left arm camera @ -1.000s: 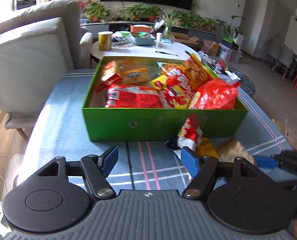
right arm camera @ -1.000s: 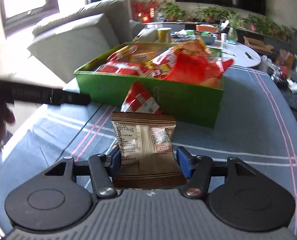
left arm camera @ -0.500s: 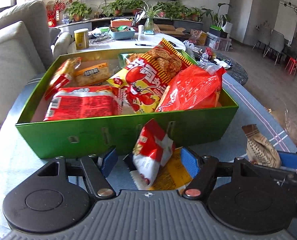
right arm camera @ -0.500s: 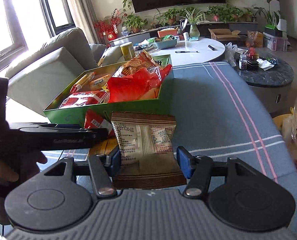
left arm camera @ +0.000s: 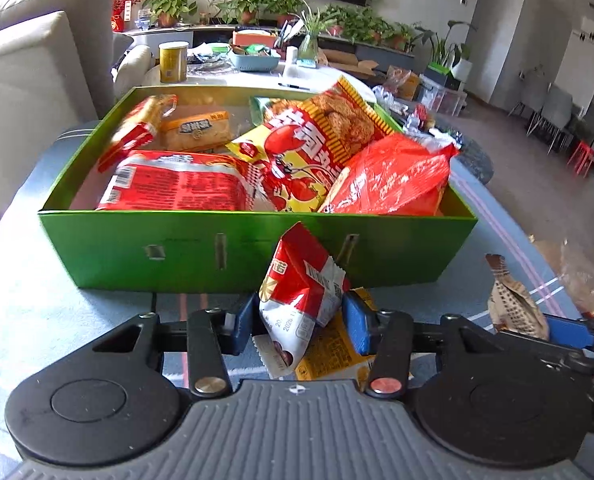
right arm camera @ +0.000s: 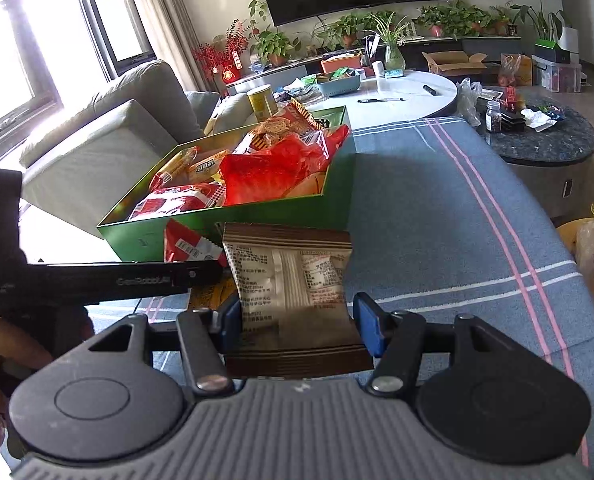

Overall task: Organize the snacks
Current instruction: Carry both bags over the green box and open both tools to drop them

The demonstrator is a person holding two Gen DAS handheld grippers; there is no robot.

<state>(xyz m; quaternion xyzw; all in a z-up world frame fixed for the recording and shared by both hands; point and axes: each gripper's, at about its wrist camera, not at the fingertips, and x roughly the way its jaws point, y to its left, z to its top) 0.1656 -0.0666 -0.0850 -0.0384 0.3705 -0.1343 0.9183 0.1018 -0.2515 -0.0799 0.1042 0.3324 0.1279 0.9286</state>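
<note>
Left tool (left arm camera: pixel 299 318): jaws have just been closing and now clamp a small red-and-white snack packet (left arm camera: pixel 303 284) from both sides, just in front of the green box (left arm camera: pixel 217 246) on the bench (left arm camera: pixel 57 304). A yellow packet (left arm camera: pixel 331 354) lies beneath it. Right tool (right arm camera: pixel 297 320): jaws partly closed, gripping a brown-and-cream snack packet (right arm camera: pixel 293 284) held upright near the box's corner.

Both views are taken from just behind a hand-held gripper, angled down along its fingers over the striped counter (left arm camera: pixel 97 312). The green box (left arm camera: pixel 257 248) is faced squarely and closely by the left wrist view, and obliquely from its right corner by the right wrist view. The box, sofa (right arm camera: pixel 109 140) and round white table (right arm camera: pixel 409 96) are shared by the 2 views.
</note>
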